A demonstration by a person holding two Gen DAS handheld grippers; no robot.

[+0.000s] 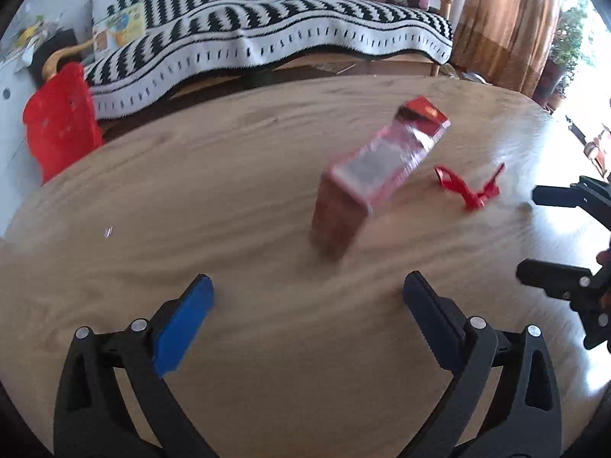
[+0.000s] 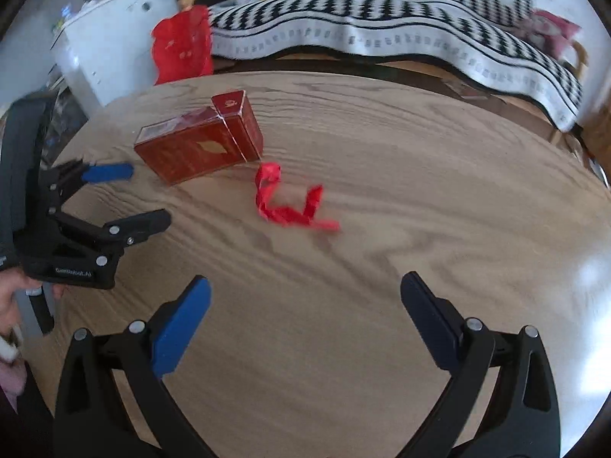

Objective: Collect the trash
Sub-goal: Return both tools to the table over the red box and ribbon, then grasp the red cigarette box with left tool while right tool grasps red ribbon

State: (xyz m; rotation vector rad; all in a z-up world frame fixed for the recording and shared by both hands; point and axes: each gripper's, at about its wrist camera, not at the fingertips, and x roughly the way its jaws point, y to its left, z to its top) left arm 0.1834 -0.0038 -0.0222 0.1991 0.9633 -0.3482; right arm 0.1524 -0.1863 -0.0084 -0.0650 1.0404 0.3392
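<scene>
Box (image 2: 198, 145) lies flat just ahead of the left gripper (image 1: 305, 305), nearer than the right gripper (image 2: 305, 305); both gape empty.

Glossy cardboard box (image 2: 200, 145), crinkled red ribbon (image 2: 290, 202), wood-grain table (image 2: 382, 267).

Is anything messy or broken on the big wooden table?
Yes. A red cigarette box lies flat on the wooden table with its lid flipped open. Beside it, not touching, sits a twisted scrap of red ribbon. Both look like loose trash. Nothing appears spilled.
</scene>
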